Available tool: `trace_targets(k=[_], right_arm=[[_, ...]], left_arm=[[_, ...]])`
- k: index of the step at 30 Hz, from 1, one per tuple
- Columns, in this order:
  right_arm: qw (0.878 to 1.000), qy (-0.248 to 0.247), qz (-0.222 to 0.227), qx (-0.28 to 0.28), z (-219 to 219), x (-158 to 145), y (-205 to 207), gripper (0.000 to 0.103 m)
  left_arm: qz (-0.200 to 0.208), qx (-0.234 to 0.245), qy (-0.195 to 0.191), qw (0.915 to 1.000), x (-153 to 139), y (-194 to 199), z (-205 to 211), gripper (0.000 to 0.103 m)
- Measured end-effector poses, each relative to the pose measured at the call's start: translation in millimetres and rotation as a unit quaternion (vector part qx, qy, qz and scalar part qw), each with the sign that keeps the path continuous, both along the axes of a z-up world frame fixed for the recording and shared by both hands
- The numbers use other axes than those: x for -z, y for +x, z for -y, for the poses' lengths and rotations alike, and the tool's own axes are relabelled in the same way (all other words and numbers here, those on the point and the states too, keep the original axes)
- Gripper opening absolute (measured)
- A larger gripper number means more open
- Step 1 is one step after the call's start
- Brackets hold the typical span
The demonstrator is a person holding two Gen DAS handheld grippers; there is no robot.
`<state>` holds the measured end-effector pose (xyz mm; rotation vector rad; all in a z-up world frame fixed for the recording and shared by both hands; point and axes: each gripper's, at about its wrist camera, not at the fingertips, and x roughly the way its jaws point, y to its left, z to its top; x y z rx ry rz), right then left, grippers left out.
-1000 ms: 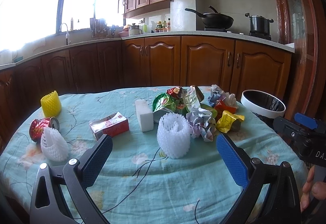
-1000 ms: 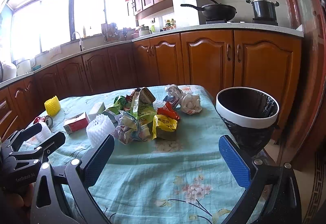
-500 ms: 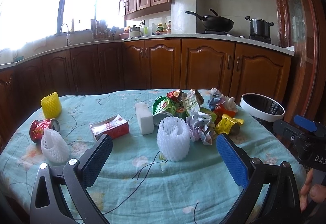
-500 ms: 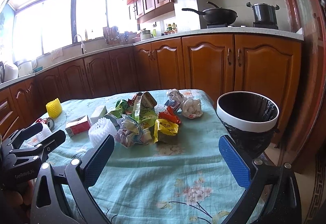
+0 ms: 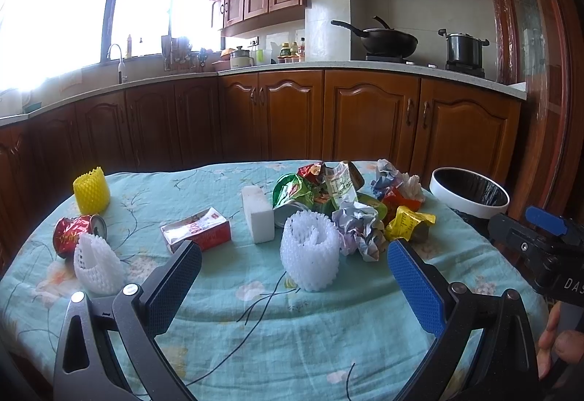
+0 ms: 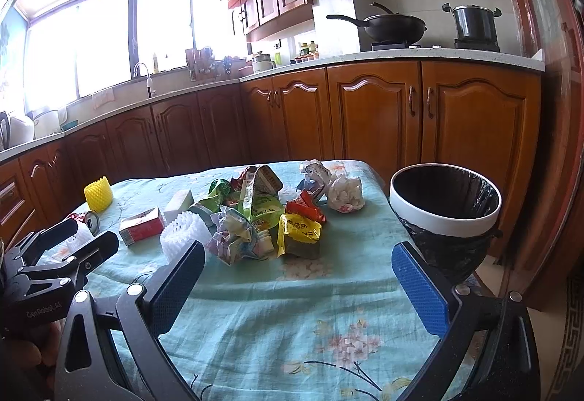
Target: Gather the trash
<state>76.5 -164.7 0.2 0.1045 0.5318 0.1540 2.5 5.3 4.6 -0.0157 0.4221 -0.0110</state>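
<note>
Trash lies on a table with a light blue floral cloth (image 5: 255, 320): a white foam net (image 5: 310, 251), crumpled paper (image 5: 359, 229), a yellow wrapper (image 5: 408, 224), green wrappers (image 5: 295, 189), a red box (image 5: 199, 231), a white block (image 5: 257, 214), a crushed red can (image 5: 75, 231), a second white net (image 5: 96, 264) and a yellow net (image 5: 91, 189). A white-rimmed bin with a black liner (image 6: 445, 203) stands off the table's right edge. My left gripper (image 5: 292, 291) is open and empty, just short of the white foam net. My right gripper (image 6: 297, 287) is open and empty, short of the pile (image 6: 248, 222).
Wooden kitchen cabinets (image 5: 365, 119) run behind the table, with a wok (image 5: 387, 39) and a pot (image 5: 463, 48) on the stove. The right gripper's body shows at the right edge of the left wrist view (image 5: 540, 247); the left gripper's body shows in the right wrist view (image 6: 54, 266).
Both views have lifted and tilted a little, so the table sits lower in frame. Both grippers stay open and empty. No trash has moved.
</note>
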Motion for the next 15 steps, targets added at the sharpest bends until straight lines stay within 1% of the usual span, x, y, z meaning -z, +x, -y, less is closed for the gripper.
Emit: trace_targets(k=[8, 15], right_arm=[[1.0, 0.003, -0.007, -0.003, 1.2, 0.3, 3.1, 0.103], [0.999, 0.016, -0.037, -0.006, 8.0, 8.2, 18.6, 0.103]], left_arm=[[-0.005, 0.001, 0.001, 1.0, 1.1, 2.5, -0.1, 0.102], [-0.038, 0.001, -0.013, 0.9992, 6.4, 20.6, -4.2, 0.102]])
